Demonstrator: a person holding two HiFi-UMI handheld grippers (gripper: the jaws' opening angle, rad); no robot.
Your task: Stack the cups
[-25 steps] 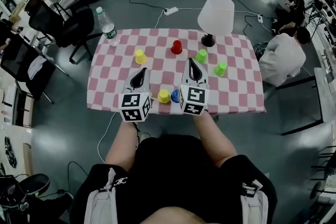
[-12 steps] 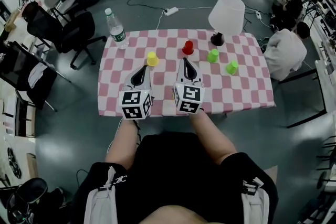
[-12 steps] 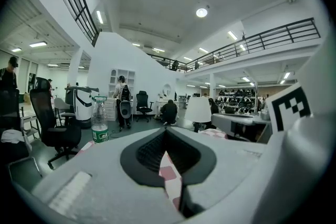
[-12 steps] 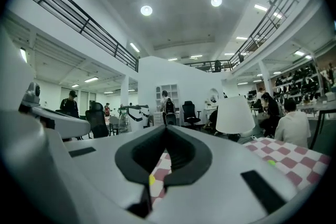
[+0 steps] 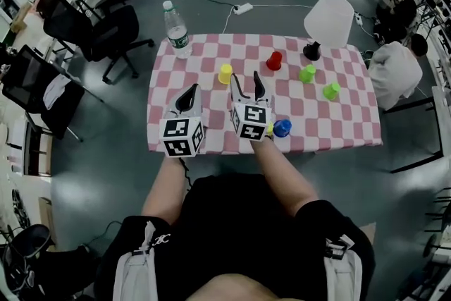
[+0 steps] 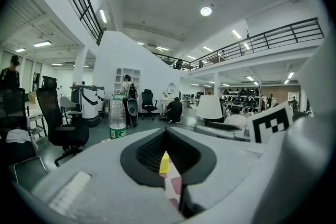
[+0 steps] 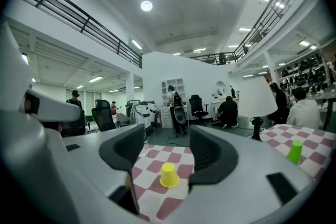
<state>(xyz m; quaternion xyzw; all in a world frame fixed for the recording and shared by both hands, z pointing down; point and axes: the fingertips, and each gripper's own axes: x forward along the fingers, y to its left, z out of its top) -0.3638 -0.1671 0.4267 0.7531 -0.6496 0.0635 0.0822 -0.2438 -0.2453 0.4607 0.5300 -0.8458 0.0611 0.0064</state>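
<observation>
Right gripper (image 5: 246, 82), jaws just opened wide with nothing between them, lines up on the inverted yellow cup (image 7: 169, 174), well left of the lamp (image 5: 328, 17). It should close only once both pads flank the cup squarely. Left gripper (image 5: 189, 95), farther left, appears shut and empty.

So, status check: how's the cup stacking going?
Left gripper shut. Right gripper: jaws just opened, empty, facing yellow cup. Nothing in the way.
</observation>
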